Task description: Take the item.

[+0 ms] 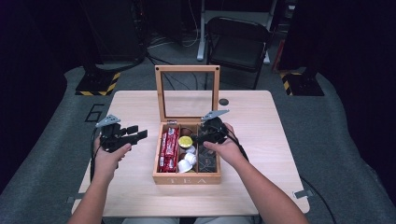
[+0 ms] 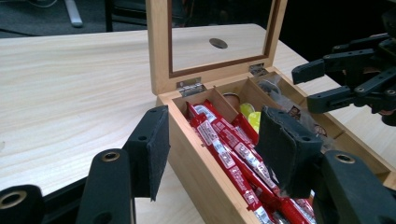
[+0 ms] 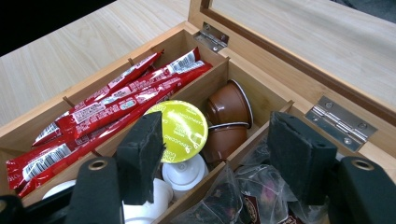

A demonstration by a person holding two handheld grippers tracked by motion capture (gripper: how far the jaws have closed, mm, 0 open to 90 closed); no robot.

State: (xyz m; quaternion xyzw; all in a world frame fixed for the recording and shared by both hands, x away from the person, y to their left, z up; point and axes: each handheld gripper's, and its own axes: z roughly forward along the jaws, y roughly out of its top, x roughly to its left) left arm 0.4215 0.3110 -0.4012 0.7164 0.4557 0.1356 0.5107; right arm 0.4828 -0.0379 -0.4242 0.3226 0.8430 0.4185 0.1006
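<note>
Hovering at the centre of the high view, the right gripper (image 1: 208, 132) is standing with its jaws spread wide and holding nothing, poised above the right-hand compartment of the wooden tea box (image 1: 187, 178), whose glass-paned lid (image 1: 187, 68) is standing upright behind it. In the right gripper view the clear tea sachets (image 3: 243, 196) are lying crumpled at lower centre between the jaws; they are looking light, soft and crinkly, likely slippery, so a pinch on a bunched top edge would probably be holding better than a squeeze on the flat face. Sitting in the middle compartment, the yellow-lidded capsule (image 3: 182, 128), the brown capsules (image 3: 229, 112) and the white capsules (image 3: 184, 172) are appearing rigid and light, best taken across the rim. The red stick packets (image 3: 102, 112) in the far compartment are looking thin and limp. At the left of the high view the left gripper (image 1: 133, 132) is waiting wide open and empty beside the box, over the table (image 1: 261, 121).
</note>
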